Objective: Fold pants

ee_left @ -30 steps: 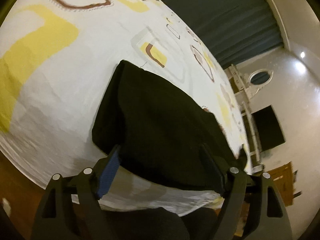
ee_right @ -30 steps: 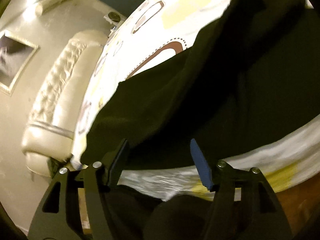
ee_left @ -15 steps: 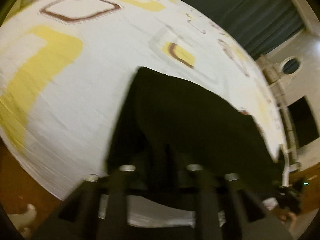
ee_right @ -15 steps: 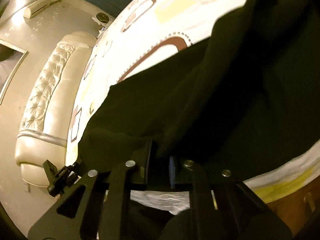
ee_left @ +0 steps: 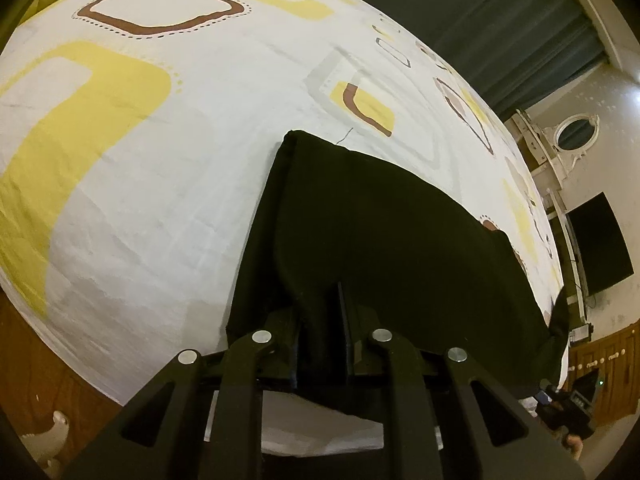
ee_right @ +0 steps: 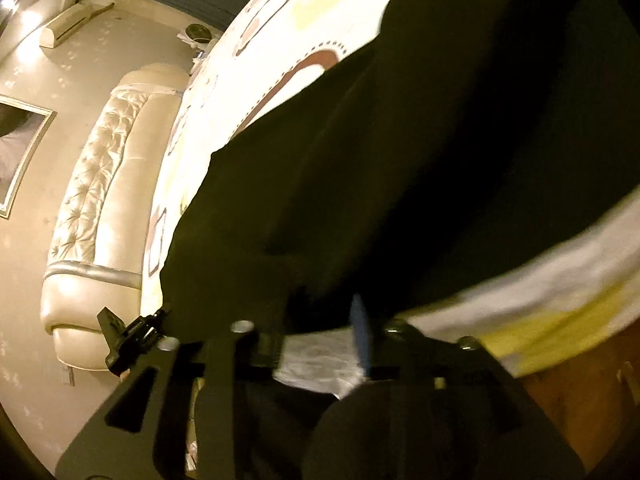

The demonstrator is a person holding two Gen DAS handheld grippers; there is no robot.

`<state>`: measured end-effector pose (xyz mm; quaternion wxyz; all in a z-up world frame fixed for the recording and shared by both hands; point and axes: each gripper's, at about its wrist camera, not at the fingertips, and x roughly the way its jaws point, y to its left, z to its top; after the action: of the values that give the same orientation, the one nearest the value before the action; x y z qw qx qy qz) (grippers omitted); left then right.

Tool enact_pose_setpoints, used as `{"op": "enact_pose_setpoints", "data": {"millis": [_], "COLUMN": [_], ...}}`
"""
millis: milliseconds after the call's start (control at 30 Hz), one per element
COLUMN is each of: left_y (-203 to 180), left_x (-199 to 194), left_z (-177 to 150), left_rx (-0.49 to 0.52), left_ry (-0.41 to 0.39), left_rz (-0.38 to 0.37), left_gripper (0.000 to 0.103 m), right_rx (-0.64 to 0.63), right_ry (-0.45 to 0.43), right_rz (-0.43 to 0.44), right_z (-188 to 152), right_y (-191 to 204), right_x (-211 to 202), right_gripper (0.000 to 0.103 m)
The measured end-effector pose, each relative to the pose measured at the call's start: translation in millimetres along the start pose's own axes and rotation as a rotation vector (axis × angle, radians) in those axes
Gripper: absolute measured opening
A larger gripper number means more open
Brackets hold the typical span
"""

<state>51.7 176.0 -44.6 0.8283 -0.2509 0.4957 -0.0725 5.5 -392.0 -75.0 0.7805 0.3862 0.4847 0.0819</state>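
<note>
Black pants (ee_left: 380,220) lie folded on the patterned bed sheet (ee_left: 160,160), their near edge at the bed's front rim. My left gripper (ee_left: 324,300) is shut on a pinch of that near edge, and the cloth bunches up between the pads. In the right wrist view the pants (ee_right: 400,160) fill the middle. My right gripper (ee_right: 324,320) is at their near edge with its jaws opening. The blue pad (ee_right: 360,332) stands apart from the cloth and white sheet shows in the gap. The picture is blurred there.
A cream tufted headboard (ee_right: 92,200) runs along the bed's left end. Dark curtains (ee_left: 480,20) hang beyond the bed, with a white dresser and oval mirror (ee_left: 576,132) and a dark screen (ee_left: 600,248) at the right. Wooden floor (ee_left: 40,340) lies below the bed edge.
Both grippers went from open to shut on the pants' near edge. The left stays shut on it. The right jaws have parted again.
</note>
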Motion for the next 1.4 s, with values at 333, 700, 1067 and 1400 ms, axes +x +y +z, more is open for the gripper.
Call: {"op": "enact_pose_setpoints", "data": {"millis": [333,700,1067,1400], "left_y": [-39,-72,-87,-90], "left_x": [-37,3,30,32], "left_z": [6,-1,-25,-31], "left_rx": [0.104,0.079,0.195,0.202], "left_ry": [-0.122,-0.037,-0.02,-0.035], "left_rz": [0.14,0.129,0.243,0.26], "left_gripper": [0.08,0.083,0.085,0.086], "right_rx": [-0.019,0.069,-0.012,0.015], "right_ry": [-0.32,-0.178,-0.352,-0.684], "right_rz": [-0.388,-0.84,-0.521,-0.068], "right_z": [154,312,319,183], "right_y": [-30,-83,-35,-124], "right_x": [-119,-28,-101,-246], "right_gripper": [0.075,0.079,0.006,0.006]}}
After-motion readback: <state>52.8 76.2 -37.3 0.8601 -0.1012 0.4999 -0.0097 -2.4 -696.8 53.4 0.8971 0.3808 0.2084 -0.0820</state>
